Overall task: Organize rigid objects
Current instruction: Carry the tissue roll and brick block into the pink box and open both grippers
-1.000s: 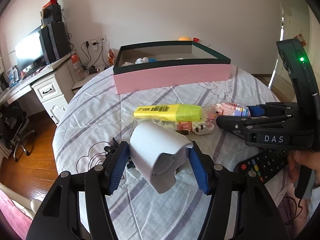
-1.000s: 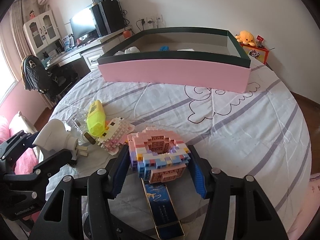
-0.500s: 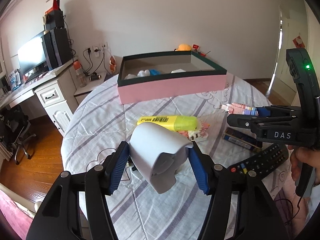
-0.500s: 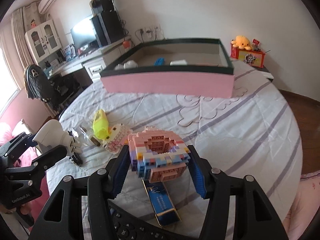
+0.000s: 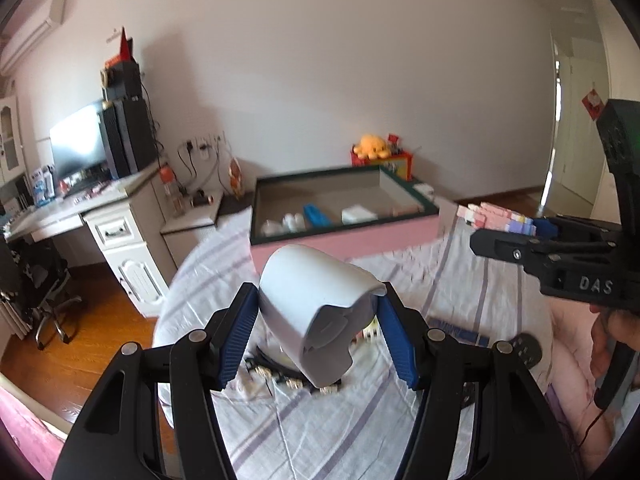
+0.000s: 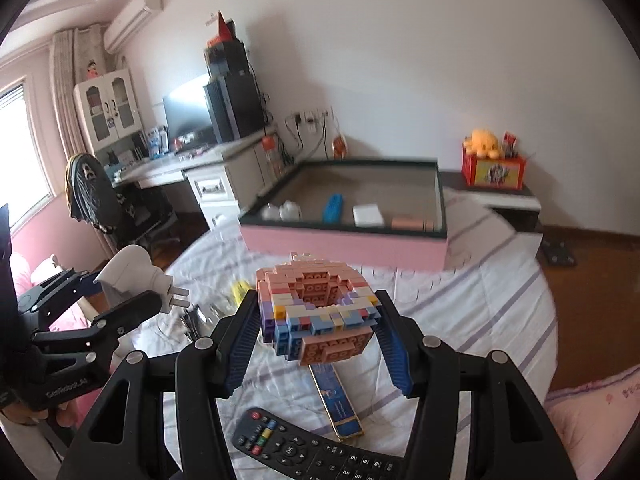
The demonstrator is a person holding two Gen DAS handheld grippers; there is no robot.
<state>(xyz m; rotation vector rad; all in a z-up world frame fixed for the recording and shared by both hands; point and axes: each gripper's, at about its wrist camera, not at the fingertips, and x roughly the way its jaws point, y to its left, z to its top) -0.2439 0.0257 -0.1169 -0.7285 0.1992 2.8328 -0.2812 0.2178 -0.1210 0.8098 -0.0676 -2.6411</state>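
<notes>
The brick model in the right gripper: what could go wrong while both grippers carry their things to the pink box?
The brick model is gripped only by its sides in the right gripper; pieces might break off. The white plug adapter in the left gripper is rounded and could slip. Both grippers head for the pink box together and may collide.

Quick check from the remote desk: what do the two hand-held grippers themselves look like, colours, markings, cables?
Both are matte black plastic with silver pivot bolts and ribbed blue finger pads. The left hand-held gripper shows faint embossed lettering, unreadable, on its body in the right wrist view. The right hand-held gripper carries white "DAS" lettering and a thin dark cable below its handle, with a bare hand on it.
</notes>
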